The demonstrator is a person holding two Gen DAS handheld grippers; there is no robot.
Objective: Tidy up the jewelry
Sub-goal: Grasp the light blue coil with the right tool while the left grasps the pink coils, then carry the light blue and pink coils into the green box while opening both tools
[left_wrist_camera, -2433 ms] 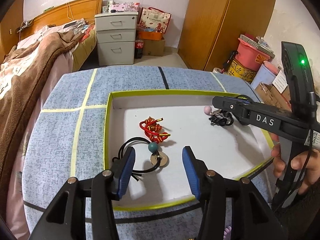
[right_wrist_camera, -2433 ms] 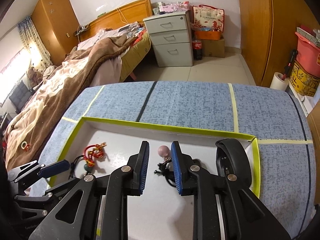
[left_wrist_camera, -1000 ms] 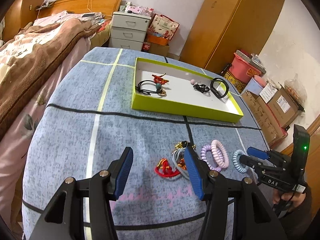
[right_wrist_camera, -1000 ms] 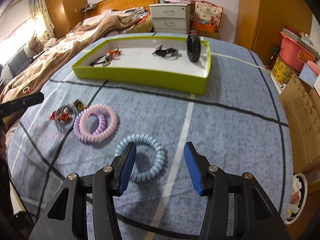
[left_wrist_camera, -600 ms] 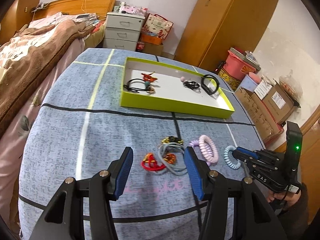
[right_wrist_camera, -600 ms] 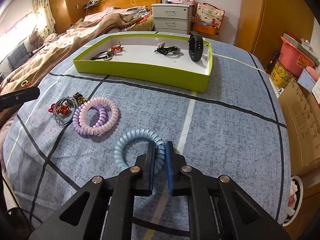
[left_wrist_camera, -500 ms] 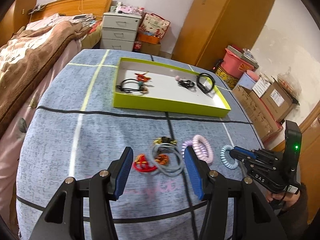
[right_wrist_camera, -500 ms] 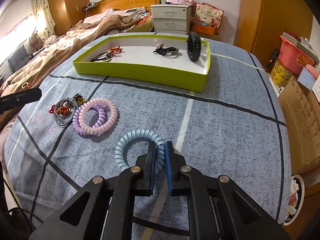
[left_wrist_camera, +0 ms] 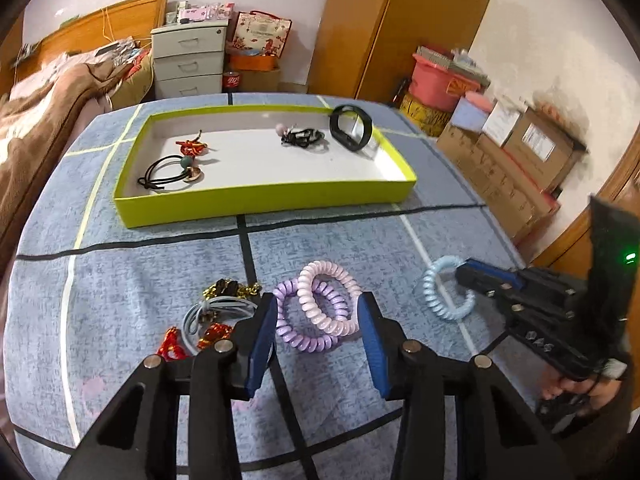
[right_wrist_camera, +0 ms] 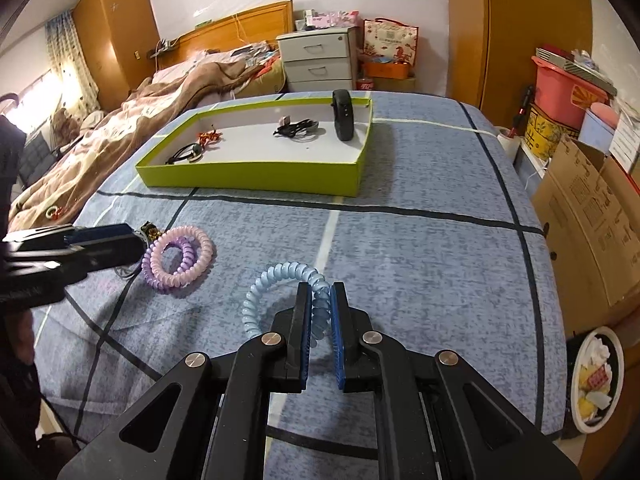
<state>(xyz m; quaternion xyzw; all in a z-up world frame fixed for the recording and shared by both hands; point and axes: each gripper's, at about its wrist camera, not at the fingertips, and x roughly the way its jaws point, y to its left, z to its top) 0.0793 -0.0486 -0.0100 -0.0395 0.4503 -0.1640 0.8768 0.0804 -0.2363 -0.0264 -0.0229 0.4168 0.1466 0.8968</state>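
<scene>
So the right gripper [right_wrist_camera: 321, 320] is clamped on the blue coil tie [right_wrist_camera: 276, 280], pinching the right-hand side of the loop while the rest of the ring hangs out to the left of the fingers. In the left wrist view it looks lifted a bit off the blue cloth [left_wrist_camera: 132, 280], though I can't swear it's fully clear. Where it needs to go, I'd guess, is the green tray [right_wrist_camera: 260, 178], which sits straight ahead of that gripper and a touch left, well apart across the black line on the cloth. The tray's long side runs across the view, so the near wall is the thing to get over — up first, then forward.

The left gripper [left_wrist_camera: 318, 334] has just been closing, but the pads aren't on anything yet. The pink coil tie [left_wrist_camera: 328, 300] and the purple coil tie [left_wrist_camera: 292, 328] under it lie overlapped between and just ahead of the fingers, with the pink one leaning toward the right finger [left_wrist_camera: 372, 336]. The grey ring with red and gold charms [left_wrist_camera: 212, 320] is just beside the left finger, outside the gap.

The left hand is clearly nearer to that pair, the right hand is already busy. The tray already holds a black band [left_wrist_camera: 350, 126], a black cord bundle [left_wrist_camera: 302, 136], a black hair tie [left_wrist_camera: 168, 172] and a red charm [left_wrist_camera: 192, 146].
</scene>
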